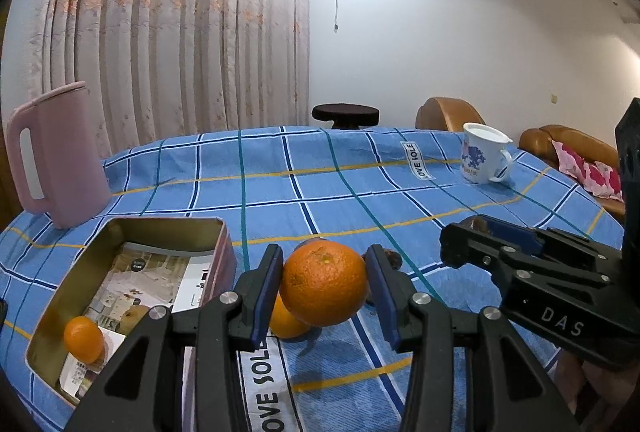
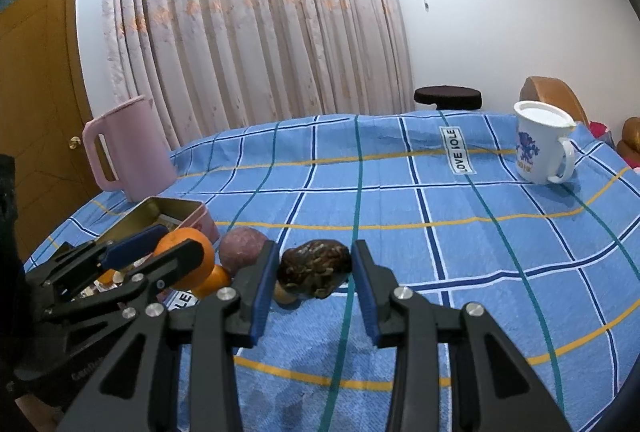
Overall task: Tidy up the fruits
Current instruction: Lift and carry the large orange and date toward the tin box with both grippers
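The left claw pinches a large orange across its middle, raised above the blue checked worktop. The right claw is clamped on a dark, wrinkled brown fruit, also held clear of the cloth. The orange looks firm, round and fairly heavy, so a grip at its widest girth suits it; the brown fruit looks light and brittle-skinned, wanting gentle pressure. From the left claw, the open tin box lies at nine o'clock, a small orange already inside. Another orange waits directly below.
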Demonstrator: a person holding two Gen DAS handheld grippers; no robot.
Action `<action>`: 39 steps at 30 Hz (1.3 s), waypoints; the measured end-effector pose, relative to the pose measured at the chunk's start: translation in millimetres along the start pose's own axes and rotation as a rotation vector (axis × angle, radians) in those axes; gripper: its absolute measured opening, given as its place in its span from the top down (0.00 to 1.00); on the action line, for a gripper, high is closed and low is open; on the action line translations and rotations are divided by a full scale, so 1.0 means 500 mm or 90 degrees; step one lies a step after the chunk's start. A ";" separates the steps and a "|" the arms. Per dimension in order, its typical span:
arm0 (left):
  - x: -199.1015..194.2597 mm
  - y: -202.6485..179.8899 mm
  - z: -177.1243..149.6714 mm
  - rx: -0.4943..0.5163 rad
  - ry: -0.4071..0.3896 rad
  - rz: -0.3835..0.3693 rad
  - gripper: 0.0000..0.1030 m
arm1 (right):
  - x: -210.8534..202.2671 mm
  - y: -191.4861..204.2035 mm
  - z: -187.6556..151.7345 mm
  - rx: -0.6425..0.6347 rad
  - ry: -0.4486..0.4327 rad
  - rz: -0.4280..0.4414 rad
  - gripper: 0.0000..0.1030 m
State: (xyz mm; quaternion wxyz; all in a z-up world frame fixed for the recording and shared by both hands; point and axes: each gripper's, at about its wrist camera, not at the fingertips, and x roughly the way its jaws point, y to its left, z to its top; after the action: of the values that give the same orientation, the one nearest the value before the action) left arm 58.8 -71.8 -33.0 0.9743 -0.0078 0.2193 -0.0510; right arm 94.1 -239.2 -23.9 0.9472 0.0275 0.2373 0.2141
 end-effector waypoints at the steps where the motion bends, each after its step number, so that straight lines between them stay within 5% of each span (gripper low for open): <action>1: -0.001 0.001 0.000 -0.001 -0.003 0.000 0.56 | -0.001 0.001 0.000 -0.001 -0.002 -0.001 0.61; 39: -0.070 0.005 -0.006 -0.007 -0.111 0.049 0.56 | -0.033 0.028 -0.002 -0.062 -0.069 -0.002 0.61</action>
State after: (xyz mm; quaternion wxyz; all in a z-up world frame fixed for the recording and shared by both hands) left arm 26.4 -65.6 -21.1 0.9909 -0.0094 0.1339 -0.0115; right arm 75.0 -233.2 -15.3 0.9591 -0.0071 0.1752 0.2223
